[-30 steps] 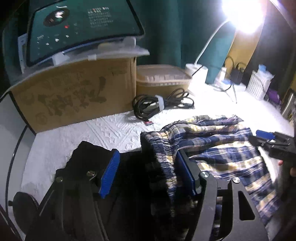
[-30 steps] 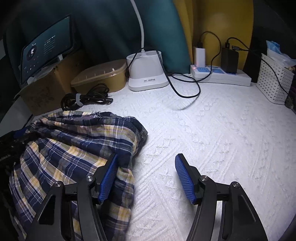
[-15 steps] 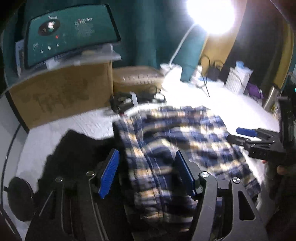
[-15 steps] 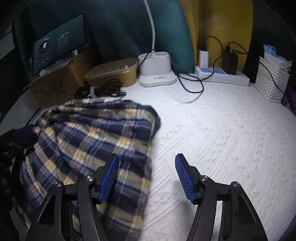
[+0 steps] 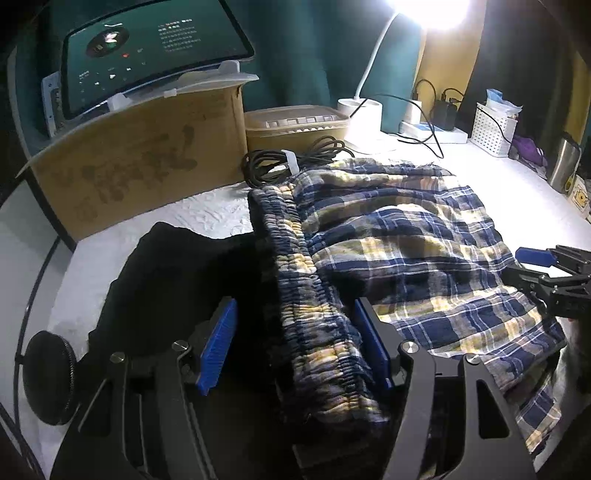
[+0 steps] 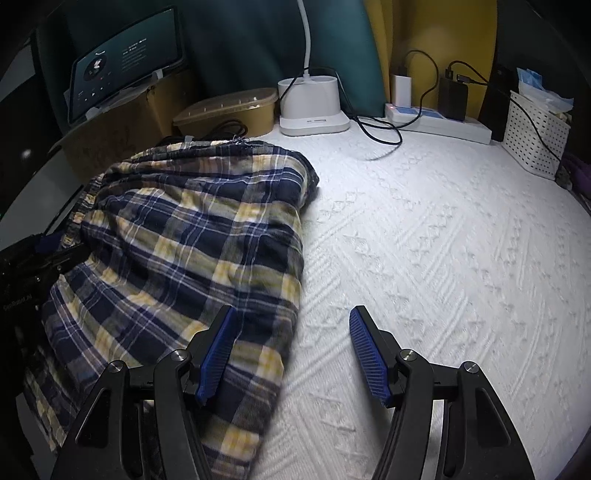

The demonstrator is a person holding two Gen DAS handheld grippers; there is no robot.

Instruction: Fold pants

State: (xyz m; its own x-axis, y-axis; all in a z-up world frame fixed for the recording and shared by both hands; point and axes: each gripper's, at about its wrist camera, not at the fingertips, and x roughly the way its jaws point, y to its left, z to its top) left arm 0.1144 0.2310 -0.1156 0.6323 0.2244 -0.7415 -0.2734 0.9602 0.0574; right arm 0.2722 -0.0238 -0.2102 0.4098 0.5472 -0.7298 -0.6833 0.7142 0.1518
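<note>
White textured bedspread (image 6: 424, 240) under plaid pants (image 6: 192, 236); lamp (image 5: 439, 11) lit

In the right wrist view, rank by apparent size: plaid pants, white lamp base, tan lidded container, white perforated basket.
1. plaid pants, by far.
2. tan lidded container.
3-4. white lamp base and white perforated basket look about alike; the basket is cut off by the fisheye edge, so unranked.
</note>
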